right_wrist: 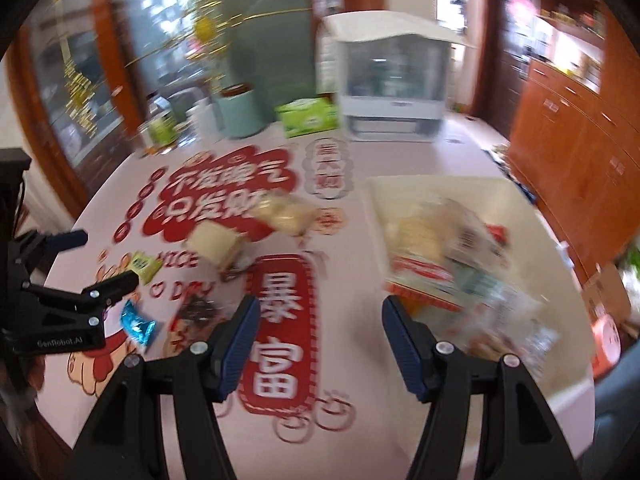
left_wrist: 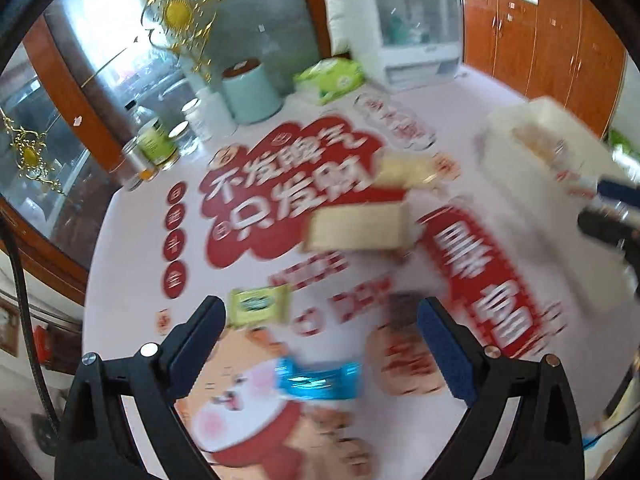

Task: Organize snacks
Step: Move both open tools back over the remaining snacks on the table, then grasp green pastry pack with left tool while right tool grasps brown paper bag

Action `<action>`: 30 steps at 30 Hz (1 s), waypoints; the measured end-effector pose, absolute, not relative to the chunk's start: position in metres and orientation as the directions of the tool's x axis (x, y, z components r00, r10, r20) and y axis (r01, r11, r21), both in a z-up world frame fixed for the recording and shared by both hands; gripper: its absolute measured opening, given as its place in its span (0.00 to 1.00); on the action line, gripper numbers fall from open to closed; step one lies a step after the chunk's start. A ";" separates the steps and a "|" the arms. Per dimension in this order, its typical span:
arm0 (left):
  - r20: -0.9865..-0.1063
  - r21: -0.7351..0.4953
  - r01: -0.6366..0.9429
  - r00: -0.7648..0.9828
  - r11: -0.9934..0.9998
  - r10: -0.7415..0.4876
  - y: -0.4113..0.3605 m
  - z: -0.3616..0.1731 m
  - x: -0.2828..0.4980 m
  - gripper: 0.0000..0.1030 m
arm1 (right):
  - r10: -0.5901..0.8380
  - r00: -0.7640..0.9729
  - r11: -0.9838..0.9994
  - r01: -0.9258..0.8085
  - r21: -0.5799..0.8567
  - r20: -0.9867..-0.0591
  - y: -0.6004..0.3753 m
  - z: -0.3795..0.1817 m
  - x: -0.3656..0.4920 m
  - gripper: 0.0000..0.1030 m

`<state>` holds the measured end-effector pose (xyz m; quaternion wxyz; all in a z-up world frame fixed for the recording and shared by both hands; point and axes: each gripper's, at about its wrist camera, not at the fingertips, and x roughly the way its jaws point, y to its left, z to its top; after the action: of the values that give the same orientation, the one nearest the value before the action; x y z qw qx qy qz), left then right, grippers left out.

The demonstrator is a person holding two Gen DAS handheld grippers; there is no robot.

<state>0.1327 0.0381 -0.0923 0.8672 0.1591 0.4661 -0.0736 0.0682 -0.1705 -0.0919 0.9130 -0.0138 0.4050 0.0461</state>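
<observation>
Loose snacks lie on the printed tablecloth [left_wrist: 132, 240]: a blue wrapped candy [left_wrist: 320, 378] [right_wrist: 138, 326], a green packet [left_wrist: 259, 305] [right_wrist: 145, 266], a beige boxed snack [left_wrist: 356, 226] [right_wrist: 214, 244], a pale bag [left_wrist: 404, 170] [right_wrist: 282, 212] and a dark packet [right_wrist: 198, 312]. A cream bin [right_wrist: 378, 208] [left_wrist: 520, 120] at the right holds several snack packs. My left gripper [left_wrist: 322, 320] is open and empty just above the blue candy; it also shows in the right wrist view [right_wrist: 96, 260]. My right gripper [right_wrist: 320, 316] is open and empty, beside the bin.
At the table's far side stand a mint canister [left_wrist: 250, 90], jars and cans [left_wrist: 154, 144], a green tissue pack [left_wrist: 332, 76] and a white dish cabinet [left_wrist: 416, 32]. Wooden cupboards [right_wrist: 568, 152] line the right wall. Both views are motion-blurred.
</observation>
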 end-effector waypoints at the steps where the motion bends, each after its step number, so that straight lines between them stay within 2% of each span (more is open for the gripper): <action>1: -0.838 0.215 0.285 0.546 0.934 0.026 0.049 -0.098 0.137 0.93 | 0.089 0.661 0.992 -0.130 0.003 -0.745 -0.158 -0.094 0.076 0.62; 9: -0.898 0.279 0.469 0.437 0.838 0.055 0.102 -0.158 0.183 0.93 | 0.184 0.624 0.921 -0.380 -0.089 -0.759 -0.080 -0.120 0.139 0.62; 15: -0.906 0.302 0.550 0.419 0.779 0.055 0.114 -0.191 0.211 0.93 | 0.139 0.535 0.811 -0.544 -0.214 -0.833 -0.032 -0.167 0.185 0.62; 20: -0.922 0.295 0.604 0.383 0.741 0.055 0.119 -0.211 0.228 0.93 | 0.060 0.507 0.761 -0.581 -0.289 -0.860 -0.018 -0.200 0.218 0.62; 30: -0.948 0.210 0.641 0.317 0.738 -0.005 0.117 -0.220 0.260 0.94 | 0.090 0.372 0.687 -0.695 -0.213 -0.924 0.001 -0.223 0.258 0.63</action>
<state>0.2602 0.1170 -0.2205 0.7572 0.2921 0.5439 -0.2132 0.2576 0.0011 -0.2234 0.7709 -0.3030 0.4990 0.2547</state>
